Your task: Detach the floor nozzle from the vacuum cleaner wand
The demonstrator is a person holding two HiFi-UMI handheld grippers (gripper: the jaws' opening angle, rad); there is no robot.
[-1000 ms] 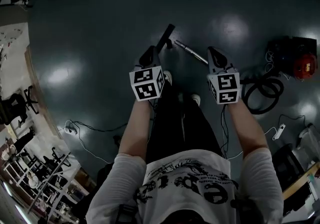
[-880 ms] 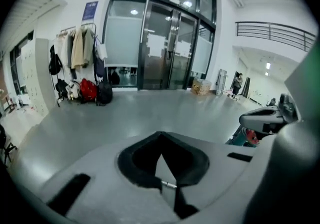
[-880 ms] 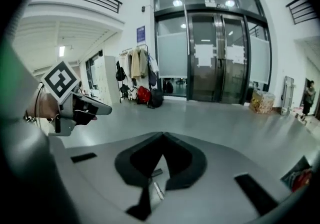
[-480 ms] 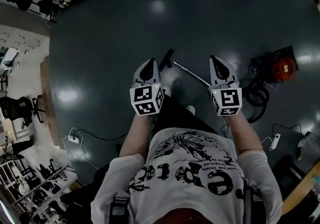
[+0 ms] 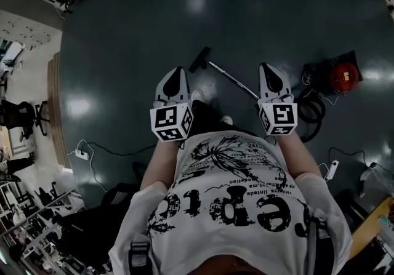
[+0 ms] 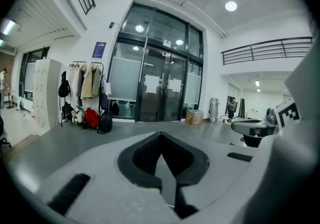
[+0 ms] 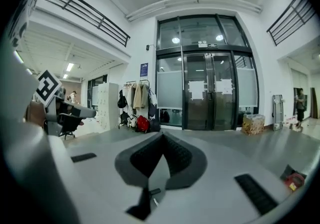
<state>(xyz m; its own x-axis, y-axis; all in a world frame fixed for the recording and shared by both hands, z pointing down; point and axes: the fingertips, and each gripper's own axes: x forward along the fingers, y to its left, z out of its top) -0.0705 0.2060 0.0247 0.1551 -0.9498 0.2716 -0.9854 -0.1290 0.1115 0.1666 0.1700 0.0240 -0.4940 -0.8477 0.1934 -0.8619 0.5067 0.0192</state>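
The black floor nozzle (image 5: 199, 59) lies on the dark floor, joined to the silver wand (image 5: 233, 80) that runs down-right behind my right gripper. The red and black vacuum body (image 5: 340, 75) with its coiled hose (image 5: 311, 112) sits at the right. My left gripper (image 5: 175, 75) and right gripper (image 5: 269, 74) are held high and side by side, both shut and empty, well above the floor. In the left gripper view the left gripper (image 6: 161, 149) points nearly level at glass doors. In the right gripper view the right gripper (image 7: 162, 145) does the same.
A white power strip (image 5: 80, 154) with a cable lies on the floor at the left, and another white plug block (image 5: 331, 170) at the right. Chairs and racks (image 5: 24, 121) line the left wall. Bags and coats (image 6: 85, 102) hang by the glass doors (image 7: 210, 98).
Both grippers rose together away from the floor and tipped up toward level. The head view pulled back, so the nozzle, wand and vacuum look smaller and farther.
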